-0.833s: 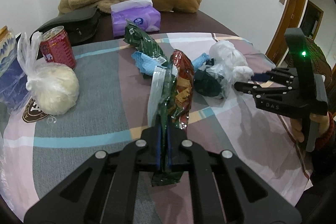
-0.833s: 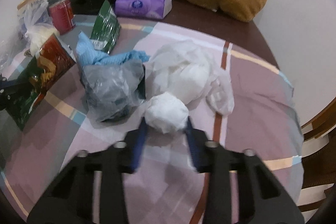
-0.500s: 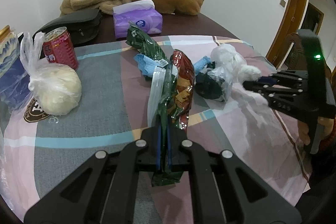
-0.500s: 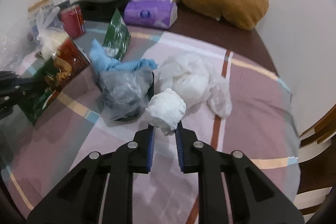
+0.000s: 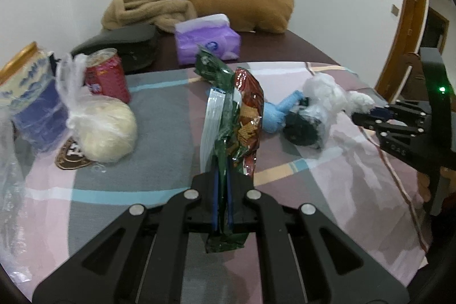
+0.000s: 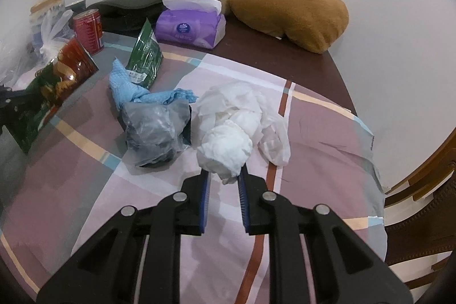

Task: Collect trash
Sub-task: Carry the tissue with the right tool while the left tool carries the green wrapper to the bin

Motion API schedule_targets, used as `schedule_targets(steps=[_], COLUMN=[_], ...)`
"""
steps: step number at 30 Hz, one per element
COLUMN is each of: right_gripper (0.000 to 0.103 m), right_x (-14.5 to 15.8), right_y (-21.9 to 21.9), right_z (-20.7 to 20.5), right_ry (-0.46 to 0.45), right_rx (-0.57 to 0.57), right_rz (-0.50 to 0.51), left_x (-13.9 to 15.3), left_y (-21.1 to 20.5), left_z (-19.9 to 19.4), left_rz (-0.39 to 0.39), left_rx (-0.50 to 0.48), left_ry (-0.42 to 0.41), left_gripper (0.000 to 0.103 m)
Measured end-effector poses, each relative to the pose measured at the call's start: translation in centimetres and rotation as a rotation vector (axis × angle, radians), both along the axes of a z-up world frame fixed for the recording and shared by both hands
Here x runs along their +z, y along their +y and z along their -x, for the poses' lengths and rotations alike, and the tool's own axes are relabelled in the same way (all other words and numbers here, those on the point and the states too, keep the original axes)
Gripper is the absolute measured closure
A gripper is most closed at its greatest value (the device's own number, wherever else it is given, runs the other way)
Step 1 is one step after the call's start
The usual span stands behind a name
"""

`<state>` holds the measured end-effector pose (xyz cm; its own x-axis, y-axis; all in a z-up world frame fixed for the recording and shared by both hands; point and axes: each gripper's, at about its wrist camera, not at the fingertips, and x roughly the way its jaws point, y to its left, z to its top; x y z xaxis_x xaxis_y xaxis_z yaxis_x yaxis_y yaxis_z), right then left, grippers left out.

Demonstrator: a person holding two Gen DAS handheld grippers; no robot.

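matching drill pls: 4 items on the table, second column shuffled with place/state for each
Things:
1. snack wrapper
2. tissue ball
3. red can
4. tissue box

Place or state:
A. stands by the knotted white bag
B. pinched in the left gripper
C. on bare dark wood, in front of the brown cushion
D. pinched in the right gripper

Pairs: 1-B, 2-D, 3-A, 4-C

On the table (image 6: 327, 67), the tissue box (image 6: 189, 29) sits before the cushion (image 6: 287, 9), with the can (image 6: 89, 30) to its left.
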<state>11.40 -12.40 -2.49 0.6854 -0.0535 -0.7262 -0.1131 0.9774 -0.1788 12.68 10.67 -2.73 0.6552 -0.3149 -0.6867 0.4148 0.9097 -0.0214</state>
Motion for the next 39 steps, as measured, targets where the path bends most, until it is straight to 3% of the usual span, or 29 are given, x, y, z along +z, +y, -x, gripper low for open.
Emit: schedule_targets(steps=[6,10,14,21,27,35,39], right_gripper=[0.084,0.084,0.084,0.084,0.084,0.084,0.084], right_x=[0.5,1.2,2.5,5.4,5.7,2.9,0.1], right_y=[-0.2,-0.7,-1.6,-3.6,-10.6,-22.8,-27.7], right_z=[0.0,0.2,0.9,5.8,11.1,16.5,18.2], right_ry=[-0.021,-0.048,-0.065,-0.118,-0.158,-0.155,-0.123], right_rx=[-0.016,-0.026,-0.025,0.021,-0.075,-0.284,-0.378], right_rz=[-0.006,-0.025,-0.081,-0.132,-0.157,-0.222,-0.247], left_x=[0.2,0.9,3.3,5.9,6.1,7.5,7.8], left_y=[0.6,0.9,-0.3,-5.6,-12.9,-23.2,-28.9], left_z=[-0.8,-0.7,2.2,6.3,7.9,10.9,11.9], left_rz=[-0.014,-0.04,-0.026,-0.03,-0.068,-0.086,-0.091], left_rx=[0.054,0.141,0.108,-0.014,-0.142,-0.342,-0.462], left_ry=[-0.007,-0.009,-0.057,-0.112,-0.105,-0.119,-0.079], left_gripper=[0.097,0.097,0.097,0.097,0.097,0.097,0.097])
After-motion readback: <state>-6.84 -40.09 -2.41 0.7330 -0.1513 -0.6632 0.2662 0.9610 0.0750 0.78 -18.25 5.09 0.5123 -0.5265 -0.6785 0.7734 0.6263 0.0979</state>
